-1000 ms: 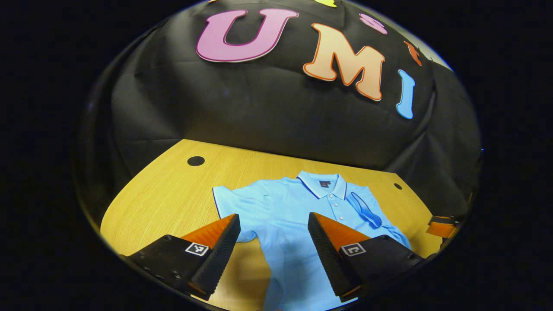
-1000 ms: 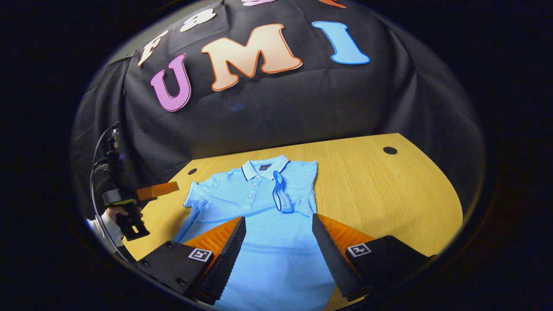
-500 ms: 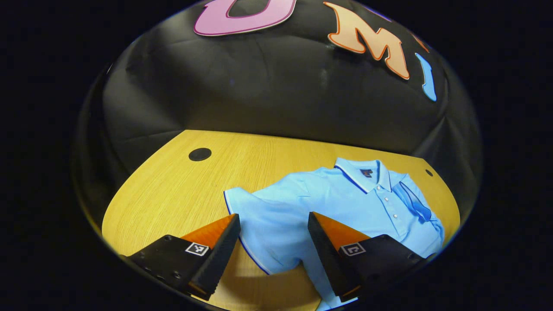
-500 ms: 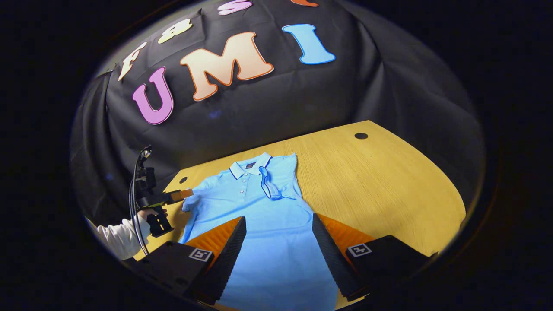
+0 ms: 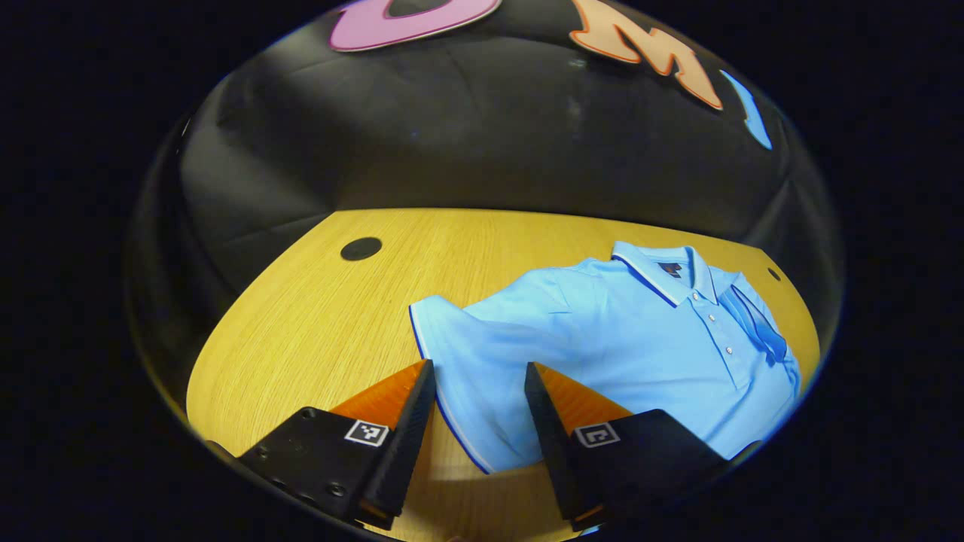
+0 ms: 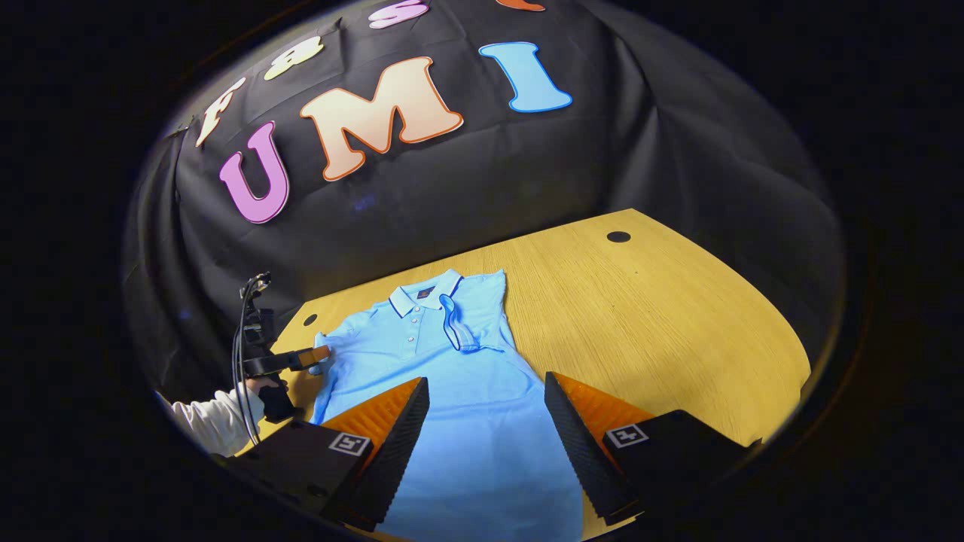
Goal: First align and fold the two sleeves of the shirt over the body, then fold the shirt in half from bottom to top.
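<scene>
- Shirt [image 5: 625, 339] lies flat, face up, on the tabletop [image 5: 316, 316], collar toward the booth wall
- One sleeve [image 6: 456, 324] is already folded over the chest beside the button placket; the other sleeve [image 5: 459, 354] is spread out on the wood
- Step in hand, we judge: the second sleeve fold
- Left claw [image 5: 478, 410] has its jaws part open, straddling the hem of the spread sleeve, holding nothing
- Right claw [image 6: 486, 429] is wide open over the lower body of the shirt, holding nothing
- Next move calls for closing the left claw on the sleeve edge, lifting, and laying it across the body to match the folded one
</scene>
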A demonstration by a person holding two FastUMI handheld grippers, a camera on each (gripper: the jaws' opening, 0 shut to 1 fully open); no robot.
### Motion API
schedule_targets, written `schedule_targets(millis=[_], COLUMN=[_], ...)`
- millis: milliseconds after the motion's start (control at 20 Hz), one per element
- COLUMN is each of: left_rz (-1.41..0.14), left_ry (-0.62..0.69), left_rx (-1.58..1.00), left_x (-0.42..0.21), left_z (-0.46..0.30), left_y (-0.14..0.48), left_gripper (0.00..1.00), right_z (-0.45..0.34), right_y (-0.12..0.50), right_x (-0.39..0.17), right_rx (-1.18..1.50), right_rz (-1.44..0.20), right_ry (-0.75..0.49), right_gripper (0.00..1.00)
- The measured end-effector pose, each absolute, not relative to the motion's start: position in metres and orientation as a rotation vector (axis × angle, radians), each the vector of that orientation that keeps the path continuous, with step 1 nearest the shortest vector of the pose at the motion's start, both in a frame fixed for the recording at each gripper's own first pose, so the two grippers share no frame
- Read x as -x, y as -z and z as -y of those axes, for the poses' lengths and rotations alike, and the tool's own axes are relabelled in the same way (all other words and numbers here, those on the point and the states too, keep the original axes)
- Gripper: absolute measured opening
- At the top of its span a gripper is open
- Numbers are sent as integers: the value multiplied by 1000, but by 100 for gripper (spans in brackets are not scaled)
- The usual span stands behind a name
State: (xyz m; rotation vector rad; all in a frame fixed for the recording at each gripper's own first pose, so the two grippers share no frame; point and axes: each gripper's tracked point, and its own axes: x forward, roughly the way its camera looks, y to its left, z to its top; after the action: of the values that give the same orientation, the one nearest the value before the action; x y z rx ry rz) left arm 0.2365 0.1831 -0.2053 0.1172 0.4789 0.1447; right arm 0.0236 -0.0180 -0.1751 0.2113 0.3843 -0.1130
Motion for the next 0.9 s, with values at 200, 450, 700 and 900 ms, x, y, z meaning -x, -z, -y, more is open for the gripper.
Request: schedule_targets(millis=[200, 450, 700, 900], left_rz=[-477, -474, -421, -367], left_ry=[-117, -93, -39, 81], left_rx=[-113, -106, -117, -164], left_x=[-244, -242, -240, -253], left_z=[-167, -165, -138, -69], left_y=[210, 207, 177, 154], left_gripper=[23, 0, 0, 0], right_z=[22, 32, 32, 25], right_y=[173, 170, 171, 171], right_x=[-20, -15, -16, -17], right_rx=[-220, -213, -211, -218], right_rz=[-382, -377, -377, -380], right_ry=[119, 132, 123, 98], right_gripper=[97, 97, 97, 97])
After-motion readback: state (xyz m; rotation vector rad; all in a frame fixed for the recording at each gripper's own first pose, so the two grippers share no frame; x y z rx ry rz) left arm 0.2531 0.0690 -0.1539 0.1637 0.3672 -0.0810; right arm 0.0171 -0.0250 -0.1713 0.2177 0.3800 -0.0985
